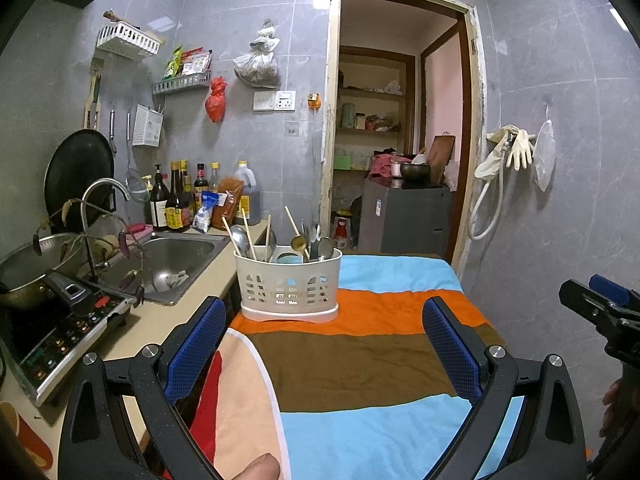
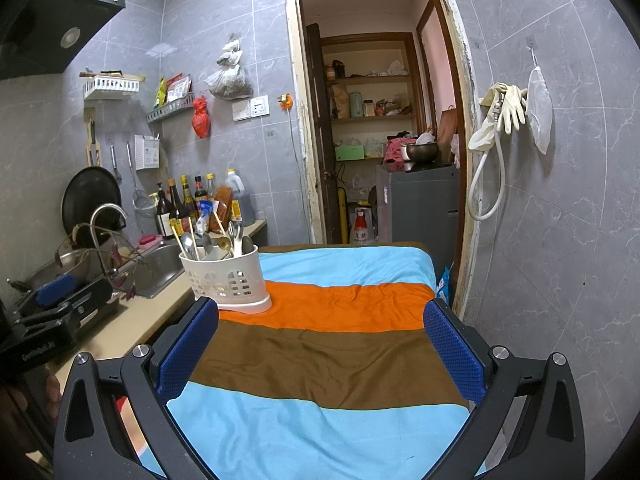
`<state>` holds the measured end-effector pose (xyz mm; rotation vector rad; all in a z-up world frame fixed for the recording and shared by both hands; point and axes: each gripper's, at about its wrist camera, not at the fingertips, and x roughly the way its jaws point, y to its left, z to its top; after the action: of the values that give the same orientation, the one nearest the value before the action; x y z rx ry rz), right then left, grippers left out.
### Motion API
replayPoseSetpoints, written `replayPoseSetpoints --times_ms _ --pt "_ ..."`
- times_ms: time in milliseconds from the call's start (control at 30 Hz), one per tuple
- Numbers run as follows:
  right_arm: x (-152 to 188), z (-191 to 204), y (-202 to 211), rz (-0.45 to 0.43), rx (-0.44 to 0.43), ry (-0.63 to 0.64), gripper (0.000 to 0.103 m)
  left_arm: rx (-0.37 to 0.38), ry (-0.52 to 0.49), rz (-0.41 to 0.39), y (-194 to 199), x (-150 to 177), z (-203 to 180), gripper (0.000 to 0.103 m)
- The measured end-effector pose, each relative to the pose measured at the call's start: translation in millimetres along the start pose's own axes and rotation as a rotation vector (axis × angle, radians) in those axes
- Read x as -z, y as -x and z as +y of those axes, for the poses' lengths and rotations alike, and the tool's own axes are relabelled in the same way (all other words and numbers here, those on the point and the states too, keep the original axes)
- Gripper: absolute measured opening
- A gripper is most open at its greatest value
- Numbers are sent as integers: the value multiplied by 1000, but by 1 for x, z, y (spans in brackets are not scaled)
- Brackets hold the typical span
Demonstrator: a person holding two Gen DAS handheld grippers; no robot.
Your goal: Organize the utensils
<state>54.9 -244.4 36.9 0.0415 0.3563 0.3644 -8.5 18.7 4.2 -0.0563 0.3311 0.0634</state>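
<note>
**Caddy ahead, both tongs empty**

While both tongs hang spread wide over the striped cloth, gripping nothing, the one relation that matters is where the caddy sits from each. From the left tongs it stands dead ahead, a little left of centre, on the orange band beyond the fingertips and clear of them. From the right tongs the same caddy lies ahead and off to the left, just past the left finger's tip, so a reach from that side would have to cross leftwards. My judgement is that the left tongs are the better placed of the two.

The utensils stand in the caddy with handles and bowls pointing up and leaning slightly, so their long axes run near vertical; a grasp would most likely come from above, closing across a shaft.

The left view looks into the caddy's broad face and separates chopsticks, a ladle-like spoon and a gold spoon, and shows the right tongs at its right edge. The right view shows the caddy's curved end and the cloth bare on the right, with no loose utensils on it; whether anything lies nearer than the tongs cannot be told.
</note>
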Motion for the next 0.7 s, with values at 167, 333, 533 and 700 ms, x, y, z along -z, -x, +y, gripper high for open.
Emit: replayPoseSetpoints --times_ms 167,333,533,700 --pt "0 0 0 1 0 0 103 -9 4 4 -1 1 2 97" --pt "0 1 0 0 1 0 103 -16 1 4 -2 1 0 97" --pt "0 1 0 1 1 -1 103 -21 2 3 -2 2 1 97" --pt "-1 0 0 1 -1 0 103 -31 1 3 -2 4 1 97"
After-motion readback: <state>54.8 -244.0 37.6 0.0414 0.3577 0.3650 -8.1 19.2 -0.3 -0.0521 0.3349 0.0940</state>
